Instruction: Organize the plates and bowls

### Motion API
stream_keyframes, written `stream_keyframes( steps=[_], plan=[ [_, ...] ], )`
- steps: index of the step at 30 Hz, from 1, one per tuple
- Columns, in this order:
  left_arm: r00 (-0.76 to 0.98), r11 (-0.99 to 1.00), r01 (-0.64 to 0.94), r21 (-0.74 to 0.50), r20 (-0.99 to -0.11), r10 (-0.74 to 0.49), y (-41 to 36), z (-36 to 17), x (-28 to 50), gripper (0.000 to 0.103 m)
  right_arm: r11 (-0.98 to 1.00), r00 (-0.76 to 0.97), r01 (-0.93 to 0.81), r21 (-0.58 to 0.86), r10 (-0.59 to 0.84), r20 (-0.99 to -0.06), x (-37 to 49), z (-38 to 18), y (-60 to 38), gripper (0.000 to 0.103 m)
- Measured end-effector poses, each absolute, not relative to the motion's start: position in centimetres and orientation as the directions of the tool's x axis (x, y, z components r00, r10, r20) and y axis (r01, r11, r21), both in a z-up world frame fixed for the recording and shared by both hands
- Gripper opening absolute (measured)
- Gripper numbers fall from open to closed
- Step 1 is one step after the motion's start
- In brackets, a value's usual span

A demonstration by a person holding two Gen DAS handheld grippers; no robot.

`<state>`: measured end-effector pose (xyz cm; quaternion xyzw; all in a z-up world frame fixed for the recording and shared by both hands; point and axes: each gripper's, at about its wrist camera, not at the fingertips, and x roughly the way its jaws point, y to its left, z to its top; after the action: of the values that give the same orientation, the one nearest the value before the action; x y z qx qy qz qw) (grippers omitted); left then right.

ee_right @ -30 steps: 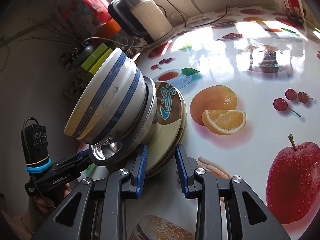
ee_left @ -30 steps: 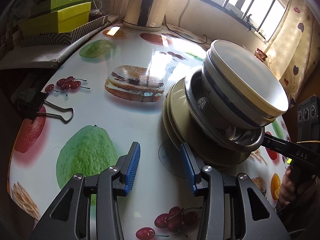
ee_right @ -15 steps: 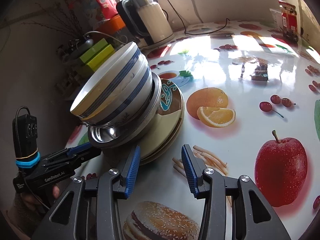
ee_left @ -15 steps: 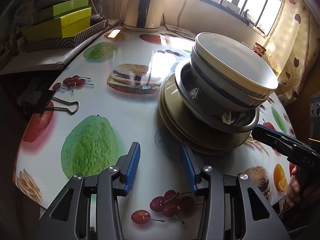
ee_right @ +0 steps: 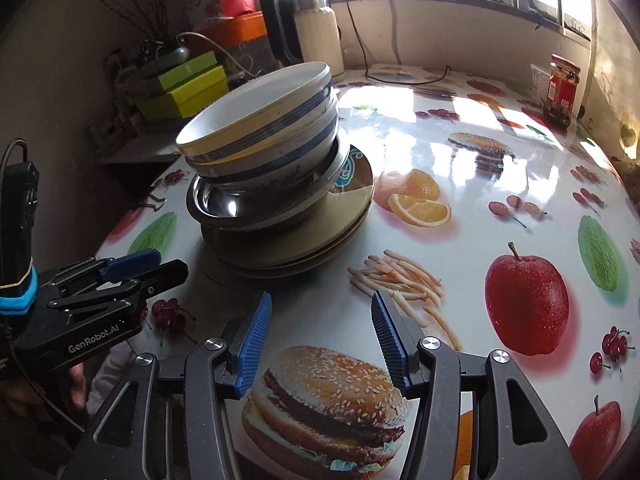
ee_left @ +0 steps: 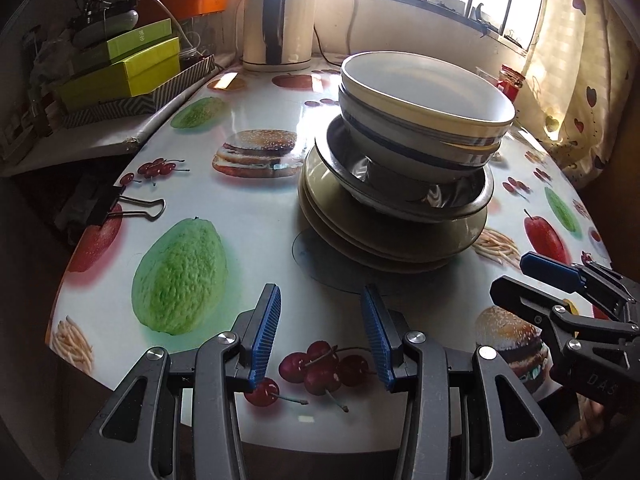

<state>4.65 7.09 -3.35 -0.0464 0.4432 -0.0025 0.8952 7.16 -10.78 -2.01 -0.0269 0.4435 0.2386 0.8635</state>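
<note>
A stack of dishes stands on the fruit-print table. At the bottom lie beige plates (ee_left: pixel 360 236) (ee_right: pixel 304 240), on them a steel bowl (ee_left: pixel 452 200) (ee_right: pixel 224 204), and on top white bowls with blue stripes (ee_left: pixel 424 96) (ee_right: pixel 256 116). My left gripper (ee_left: pixel 320 290) (ee_right: pixel 168 262) is open and empty, a little short of the stack's near-left side. Near the stack's other side, my right gripper (ee_right: pixel 320 298) (ee_left: pixel 514 274) hangs above the printed fries. Its jaws are opening, with nothing between them. Neither gripper touches the dishes.
A cream kettle (ee_left: pixel 280 20) (ee_right: pixel 316 28) with its cord stands at the back by the window. Green boxes (ee_left: pixel 132 68) sit on a shelf at the left. A black binder clip (ee_left: pixel 116 204) grips the table's left edge. A red-labelled jar (ee_right: pixel 560 84) is at the far right.
Both grippers have drawn back from the stack, which now looks farther off and more upright. The right gripper's jaws have widened. The left jaws keep the same gap.
</note>
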Motion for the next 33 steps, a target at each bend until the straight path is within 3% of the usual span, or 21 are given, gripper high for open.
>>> stream_keyframes(
  steps=[13,33],
  plan=[
    [0.608,0.998,-0.047,-0.037,-0.794,-0.001,6.0,-3.8,3.3,0.043,0.907,0.485,-0.399,0.133,0.332,-0.809,5.8,-3.0,-10.1,0.061],
    [0.579,0.998,-0.055,-0.035,-0.816,0.003,5.9,-4.8,3.7,0.043,0.917,0.469,-0.375,0.138,0.315,-0.825,6.2,-3.8,-10.2,0.065]
  ],
)
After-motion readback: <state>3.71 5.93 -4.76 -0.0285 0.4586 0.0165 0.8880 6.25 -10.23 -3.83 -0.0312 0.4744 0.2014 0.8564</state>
